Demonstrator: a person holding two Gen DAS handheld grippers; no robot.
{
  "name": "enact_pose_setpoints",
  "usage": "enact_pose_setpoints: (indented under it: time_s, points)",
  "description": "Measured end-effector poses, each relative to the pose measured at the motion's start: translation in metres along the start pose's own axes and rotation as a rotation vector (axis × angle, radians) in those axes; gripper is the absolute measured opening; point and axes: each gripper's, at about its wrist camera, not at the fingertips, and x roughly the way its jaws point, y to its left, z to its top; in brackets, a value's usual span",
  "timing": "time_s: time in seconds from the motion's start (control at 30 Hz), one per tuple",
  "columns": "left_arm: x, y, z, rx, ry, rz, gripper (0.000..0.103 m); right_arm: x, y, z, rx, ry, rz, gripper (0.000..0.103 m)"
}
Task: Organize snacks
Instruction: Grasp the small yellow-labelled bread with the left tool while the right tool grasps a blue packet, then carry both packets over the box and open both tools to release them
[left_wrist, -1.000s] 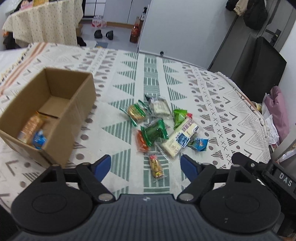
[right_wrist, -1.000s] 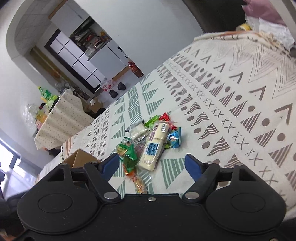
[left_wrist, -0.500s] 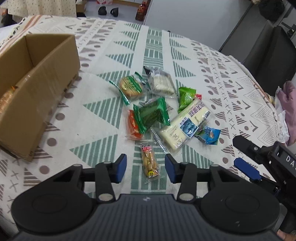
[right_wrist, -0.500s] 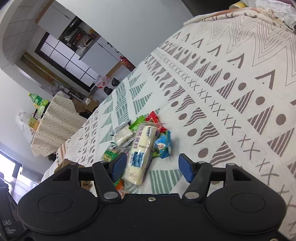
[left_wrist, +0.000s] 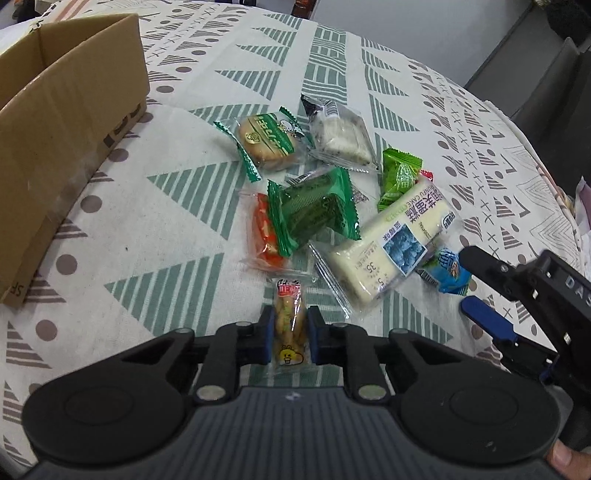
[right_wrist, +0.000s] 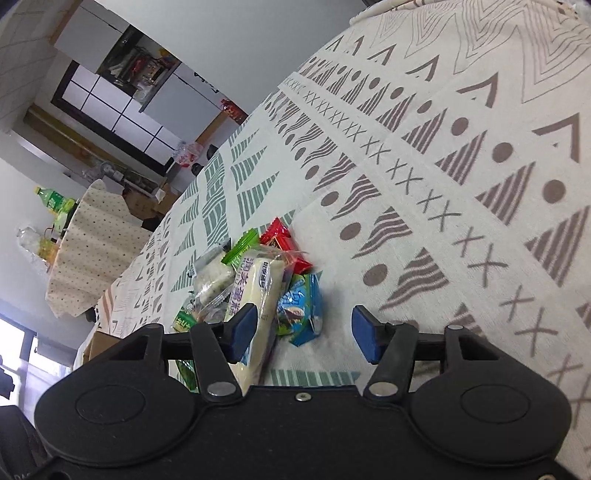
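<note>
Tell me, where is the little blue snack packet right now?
In the left wrist view the blue snack packet lies at the pile's right edge, tucked against the long white cake bar, just before the right hand-held gripper.

The cardboard box is cut off by the left edge, its inside hidden. Right of the long white cake packet, the blue snack packet is blurred and half covered by the right hand-held gripper. The packet's small print is unreadable.
</note>
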Motion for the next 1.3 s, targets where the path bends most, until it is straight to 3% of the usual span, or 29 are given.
enact_pose_setpoints:
  time_s: [0.2,0.27,0.4,0.77,1.3]
  points:
    - [-0.003,0.001,0.002,0.006,-0.012,0.002,0.017,0.008,0.004,0.002,-0.012,0.003,-0.001,0.049]
    - [-0.004,0.002,0.002,0.001,-0.014,-0.002,0.016,0.011,0.004,0.002,-0.009,0.014,-0.002,0.03]
    - [-0.012,0.001,0.004,0.003,-0.03,-0.009,0.016,0.003,0.006,-0.002,-0.024,0.005,-0.017,0.025]
    - [-0.053,0.001,0.008,0.008,-0.099,-0.055,0.015,-0.038,0.026,-0.014,-0.058,-0.036,0.002,0.024]
    - [-0.127,0.028,0.02,0.009,-0.212,-0.106,0.015,-0.08,0.096,-0.035,-0.147,-0.105,0.053,0.024]
